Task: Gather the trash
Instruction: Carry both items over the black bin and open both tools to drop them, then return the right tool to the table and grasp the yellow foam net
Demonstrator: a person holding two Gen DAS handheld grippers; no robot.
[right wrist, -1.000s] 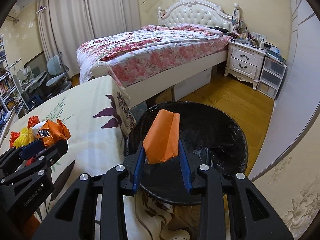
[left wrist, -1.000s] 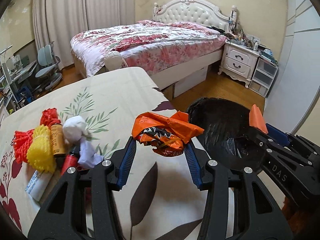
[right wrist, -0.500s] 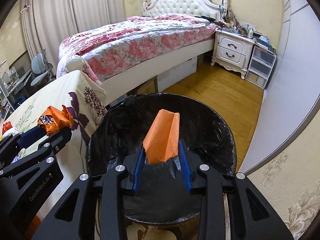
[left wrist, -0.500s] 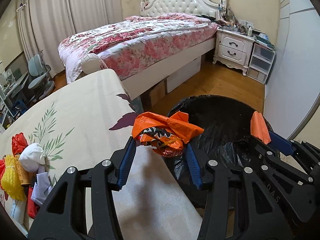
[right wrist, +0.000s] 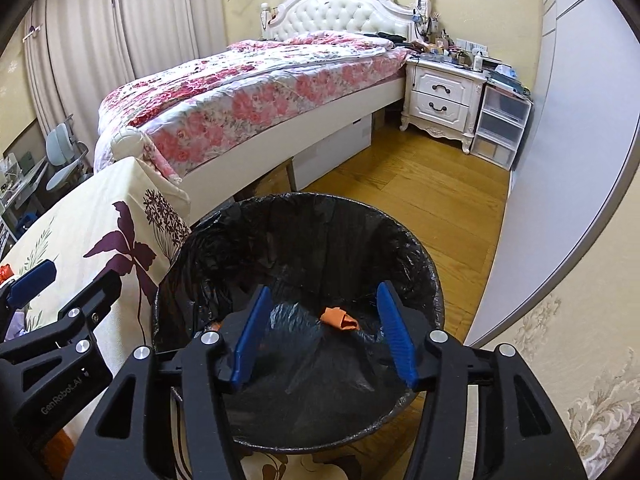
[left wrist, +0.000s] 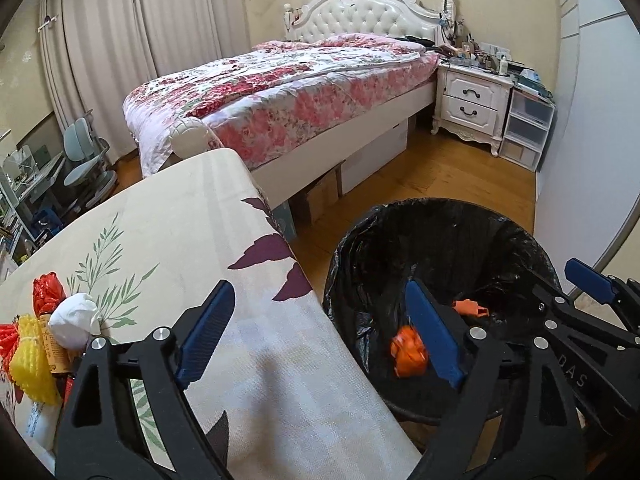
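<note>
My left gripper (left wrist: 318,286) hangs over the table edge and the rim of the black-lined bin (left wrist: 440,216); its jaws are opening with nothing between them. A crumpled orange bag (left wrist: 408,352), blurred, is inside the bin beside an orange paper piece (left wrist: 470,308). My right gripper (right wrist: 322,290) is above the bin (right wrist: 320,198), jaws opening and empty, with the orange paper (right wrist: 340,318) lying on the liner below. More trash sits on the table at the left: a red net (left wrist: 48,292), a white wad (left wrist: 76,316) and a yellow net (left wrist: 28,364).
The table's floral cloth (left wrist: 180,232) ends right beside the bin. A bed (left wrist: 280,92) lies beyond, with a white nightstand (left wrist: 472,100) and plastic drawers (left wrist: 524,128) at the right. Wooden floor (right wrist: 420,184) surrounds the bin, and a pale wall (right wrist: 560,160) is close on the right.
Both grippers swung from the table side to over the bin, then opened. The orange bag left the left jaws and the orange paper left the right jaws; both are now in the bin.
</note>
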